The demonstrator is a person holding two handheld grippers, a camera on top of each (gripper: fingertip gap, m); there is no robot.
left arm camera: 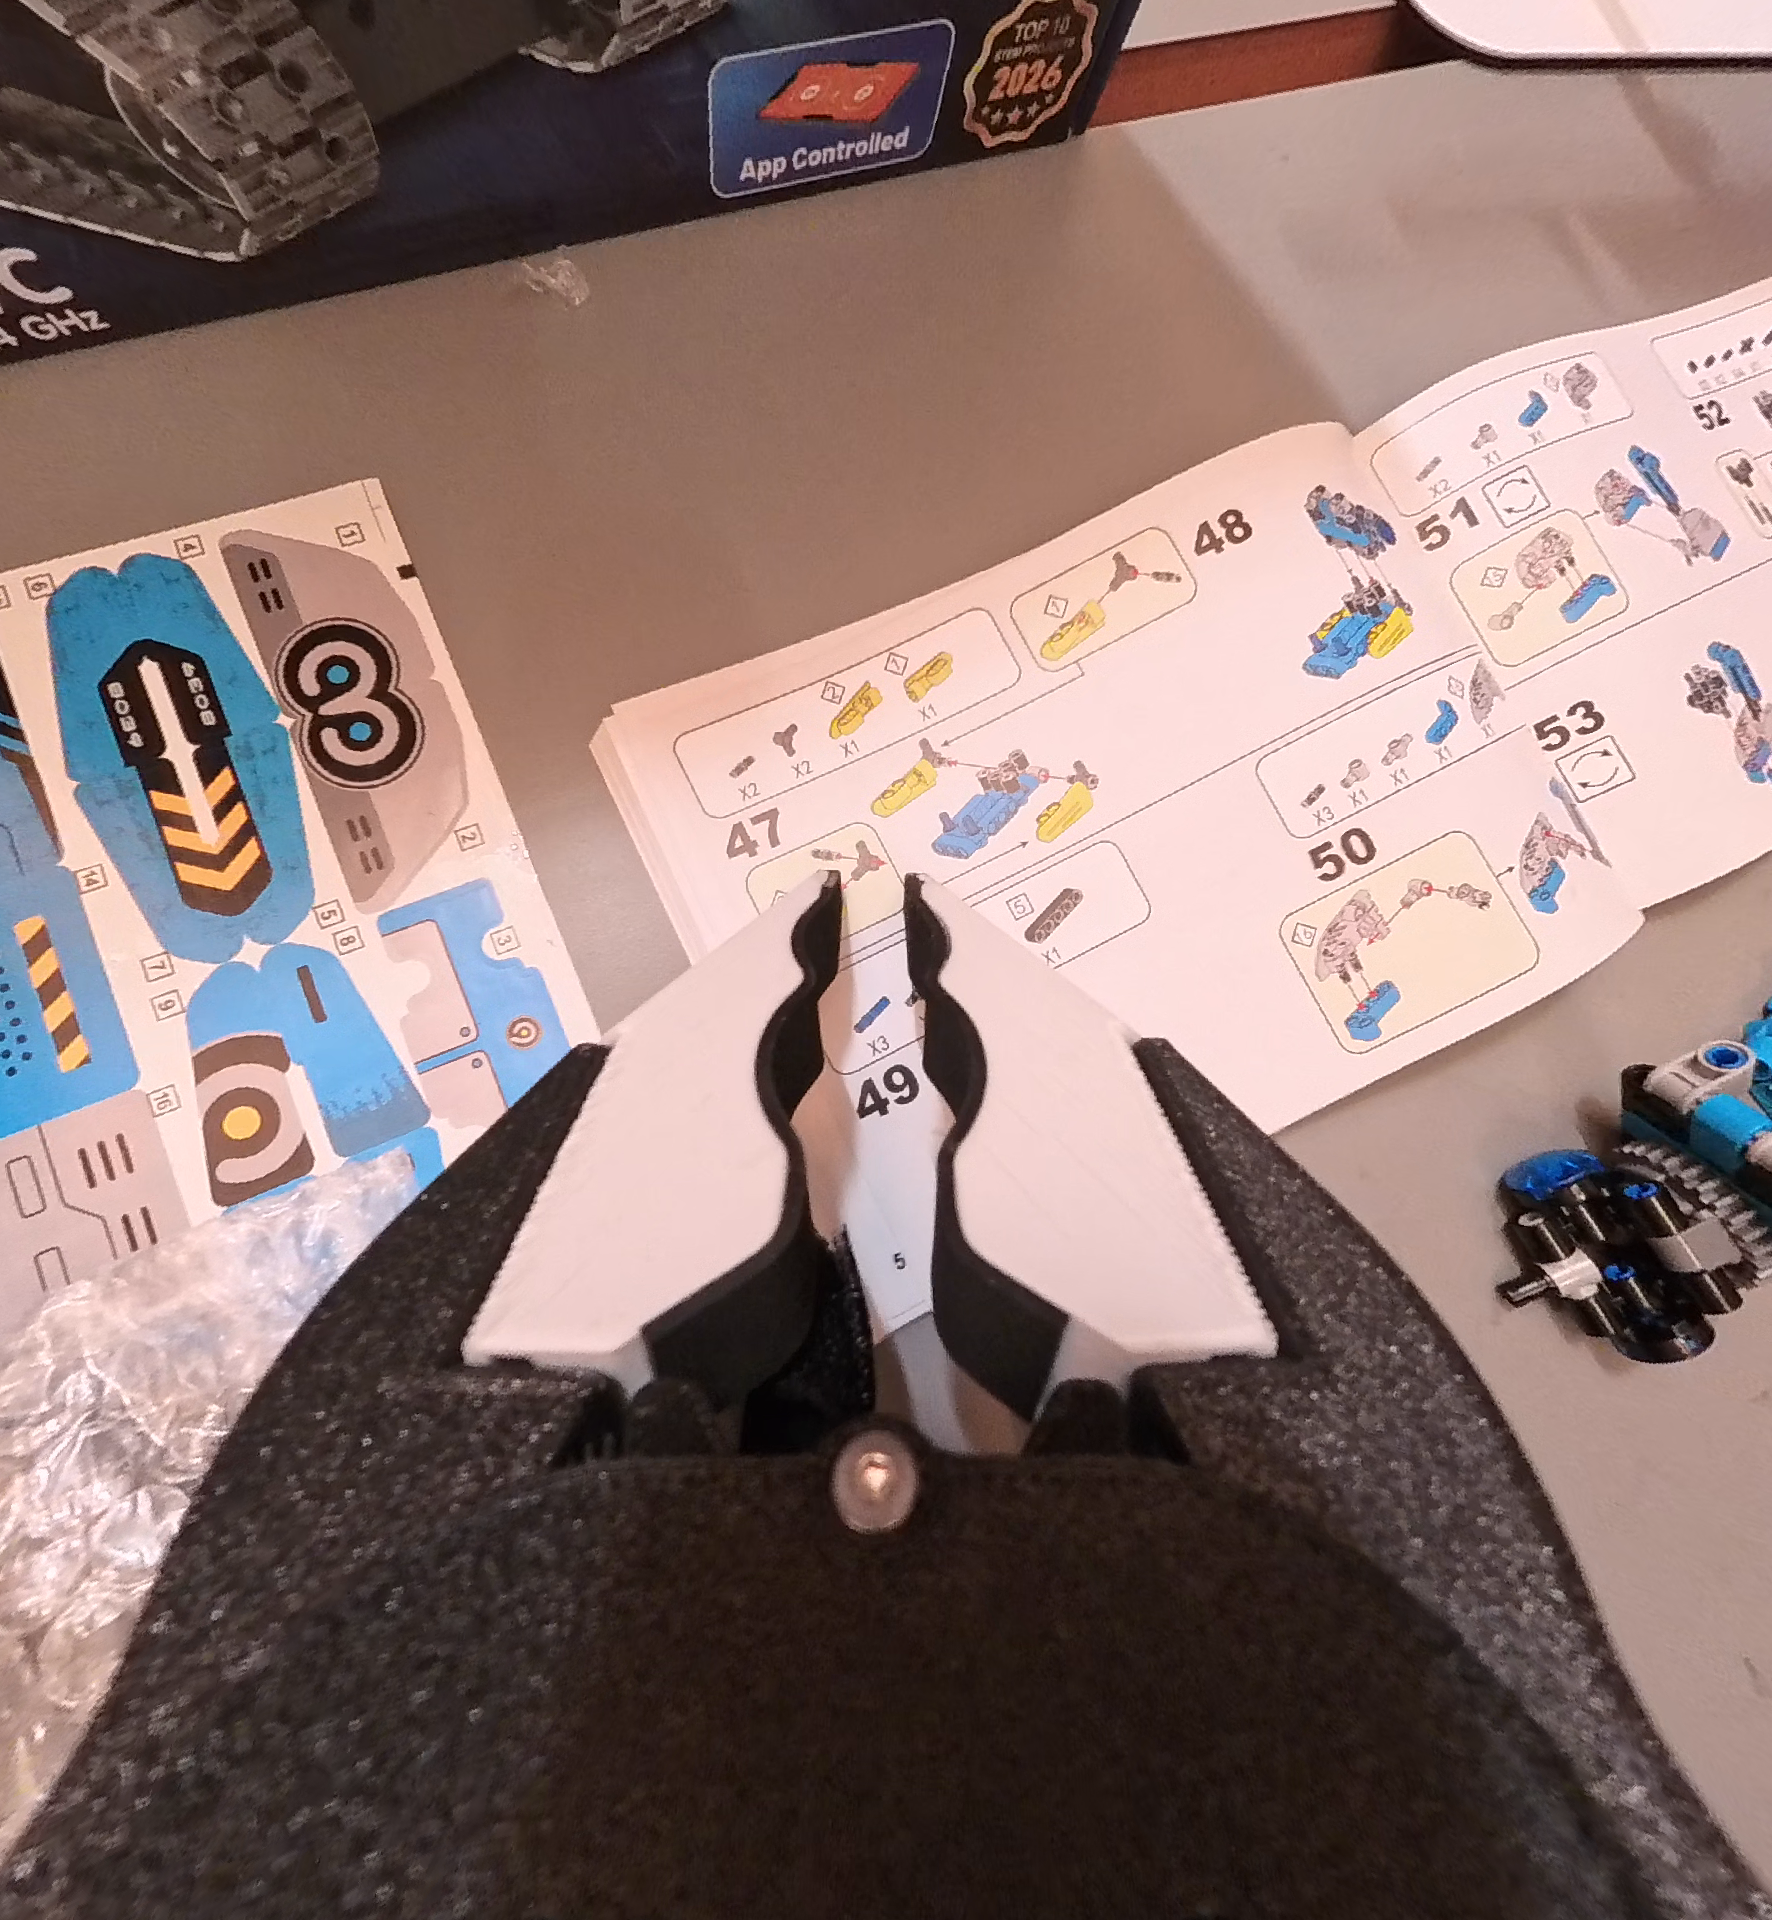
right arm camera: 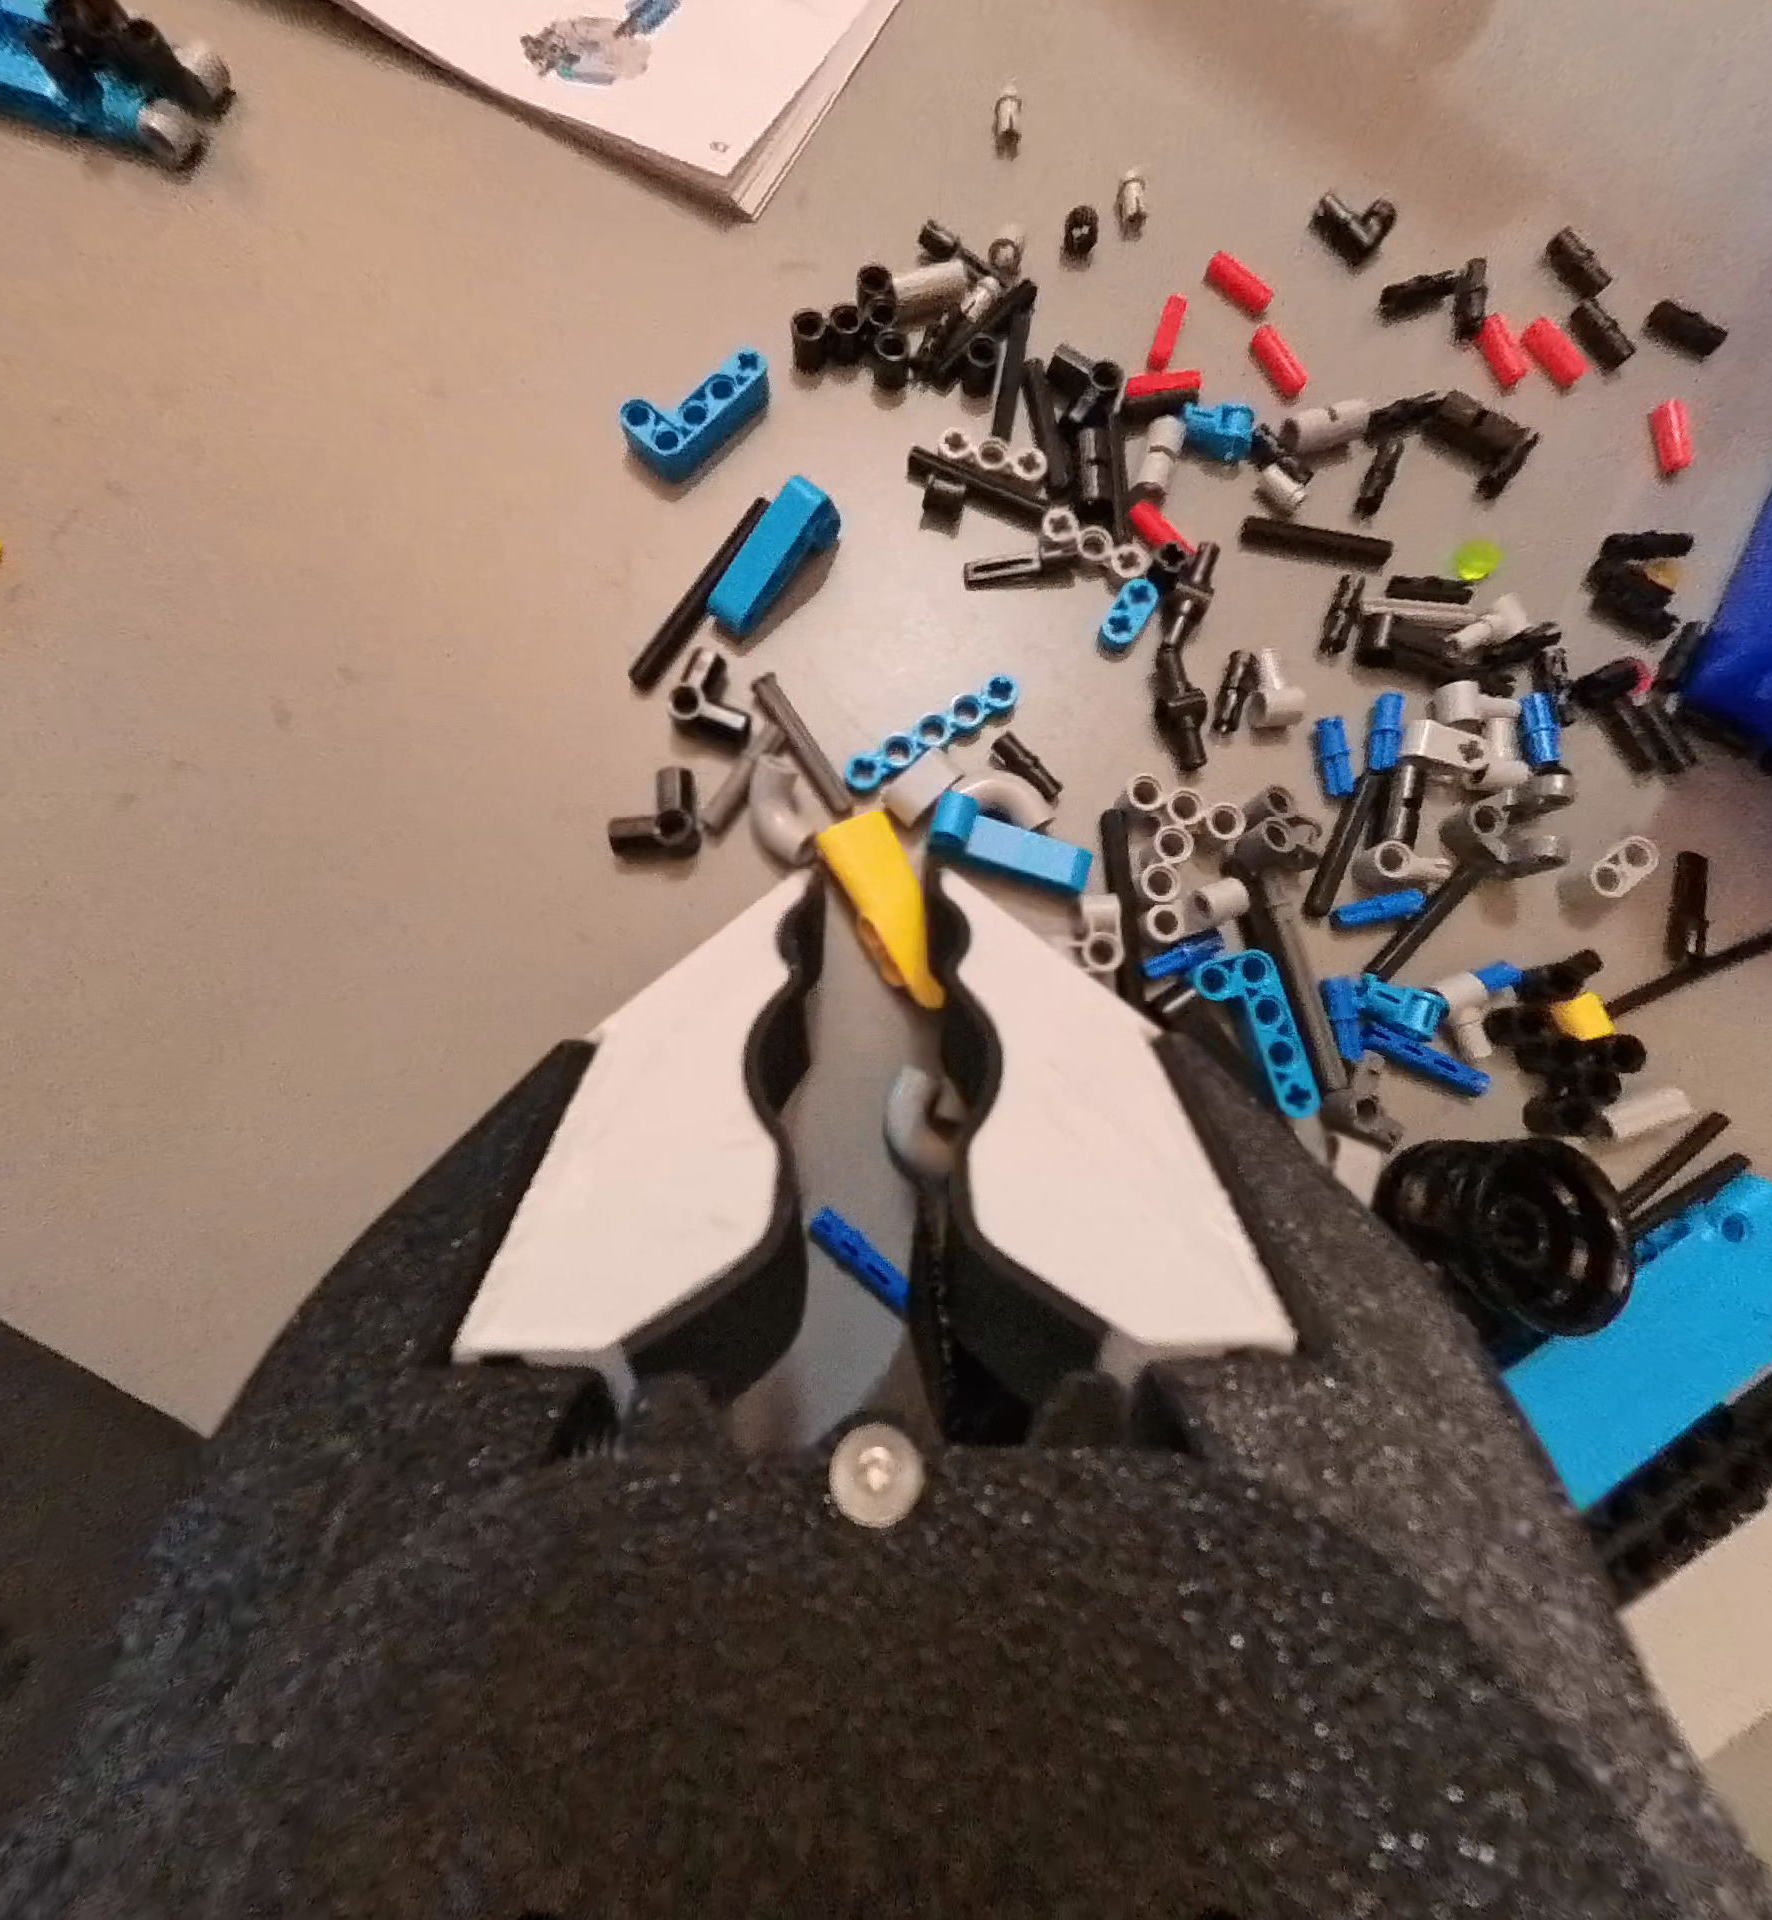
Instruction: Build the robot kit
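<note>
Two grippers: both slightly parted, holding nothing.
Left gripper [left arm camera: 874, 883]: hovering over open instruction booklet [left arm camera: 1225, 727], beside sticker sheet [left arm camera: 217, 831].
Right gripper [right arm camera: 874, 883]: straddling yellow curved piece [right arm camera: 877, 899] on desk [right arm camera: 290, 623]; squaring up advisable.

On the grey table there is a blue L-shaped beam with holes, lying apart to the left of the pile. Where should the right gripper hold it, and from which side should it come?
Probably the long arm of the blue L-shaped beam. It lies flat with its holes facing up, clear of the pile of small parts, so the right gripper could come from above and close across its two narrow side walls.
</note>
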